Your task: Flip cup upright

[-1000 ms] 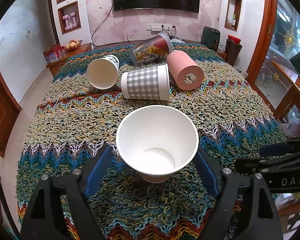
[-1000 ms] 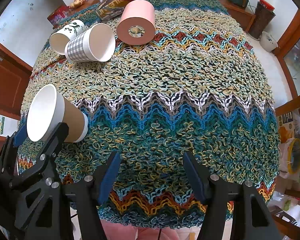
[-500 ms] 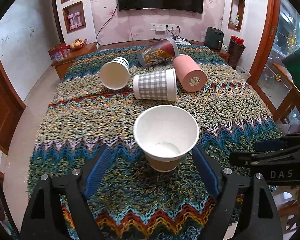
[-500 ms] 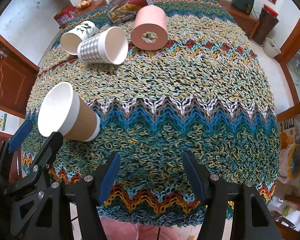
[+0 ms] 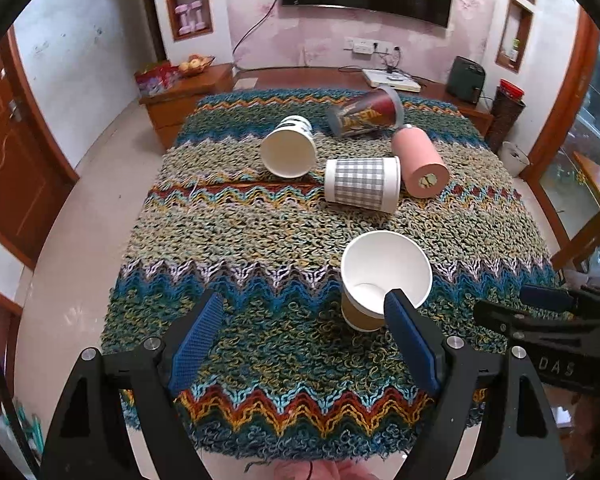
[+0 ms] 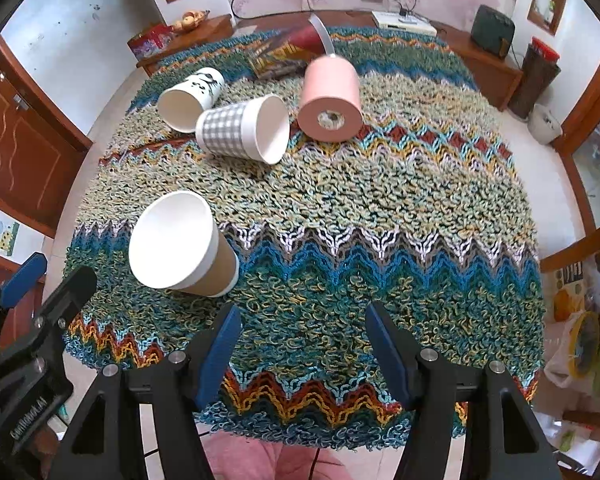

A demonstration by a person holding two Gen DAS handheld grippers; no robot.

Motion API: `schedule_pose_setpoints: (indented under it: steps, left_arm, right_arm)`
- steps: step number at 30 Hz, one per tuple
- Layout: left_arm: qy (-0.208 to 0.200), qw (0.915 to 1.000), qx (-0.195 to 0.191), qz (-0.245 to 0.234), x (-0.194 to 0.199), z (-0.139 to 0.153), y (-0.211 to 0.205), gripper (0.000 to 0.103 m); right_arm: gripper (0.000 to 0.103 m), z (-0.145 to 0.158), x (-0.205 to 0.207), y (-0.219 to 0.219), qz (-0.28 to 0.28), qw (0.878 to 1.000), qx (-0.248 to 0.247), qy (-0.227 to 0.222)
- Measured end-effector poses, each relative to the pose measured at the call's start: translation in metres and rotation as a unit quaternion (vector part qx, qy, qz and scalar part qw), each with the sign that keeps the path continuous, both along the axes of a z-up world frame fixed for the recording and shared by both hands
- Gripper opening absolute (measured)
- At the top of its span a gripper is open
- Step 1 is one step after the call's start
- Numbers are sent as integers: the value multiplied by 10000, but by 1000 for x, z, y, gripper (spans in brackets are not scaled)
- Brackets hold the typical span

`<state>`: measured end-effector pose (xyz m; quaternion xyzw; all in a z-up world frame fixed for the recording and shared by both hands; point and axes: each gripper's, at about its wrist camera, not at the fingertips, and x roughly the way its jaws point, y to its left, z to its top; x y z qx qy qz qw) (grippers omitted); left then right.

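Note:
A brown paper cup with a white rim (image 5: 384, 276) stands upright on the knitted zigzag tablecloth (image 5: 260, 232), mouth up; it also shows in the right wrist view (image 6: 180, 242). My left gripper (image 5: 304, 332) is open and empty, drawn back, with the cup just past its right finger (image 5: 408, 340). My right gripper (image 6: 300, 344) is open and empty near the table's front edge, to the right of the cup. Farther back lie a grey checked cup (image 5: 362, 190), a white patterned cup (image 5: 288, 146), a pink cup (image 5: 420, 162) and a dark printed cup (image 5: 364, 116), all on their sides.
The table (image 6: 380, 216) drops off close in front of both grippers. A wooden sideboard (image 5: 188, 84) with fruit stands at the back left, a wooden door (image 5: 12, 168) at the left, a chair (image 5: 588, 232) at the right.
My left gripper has pulled back and shifted left away from the brown cup, which was between its open fingers and now stands free. The right gripper has also drawn back a little.

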<state>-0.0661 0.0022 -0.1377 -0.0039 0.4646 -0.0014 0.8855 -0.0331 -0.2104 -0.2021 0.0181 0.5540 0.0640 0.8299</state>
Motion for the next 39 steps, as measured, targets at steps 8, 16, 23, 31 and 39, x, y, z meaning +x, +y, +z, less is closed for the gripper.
schedule_pose_setpoints:
  steps: [8, 16, 23, 31, 39]
  left_arm:
    - [189, 9995, -67, 227, 3, 22, 6, 85]
    - [394, 9984, -276, 286, 3, 41, 7, 85]
    - [513, 9978, -340, 233, 2, 62, 4, 85]
    - [397, 9989, -177, 167, -4, 91, -4, 85]
    - [284, 9994, -151, 147, -2, 114, -5, 85]
  right_arm:
    - [66, 25, -11, 1, 8, 9997, 18, -261]
    - [66, 51, -20, 3, 41, 9986, 100, -512]
    - [66, 72, -28, 5, 79, 9981, 78, -609]
    - [66, 100, -31, 2, -20, 9966, 75, -826]
    - [66, 126, -34, 2, -25, 9946, -4, -1036]
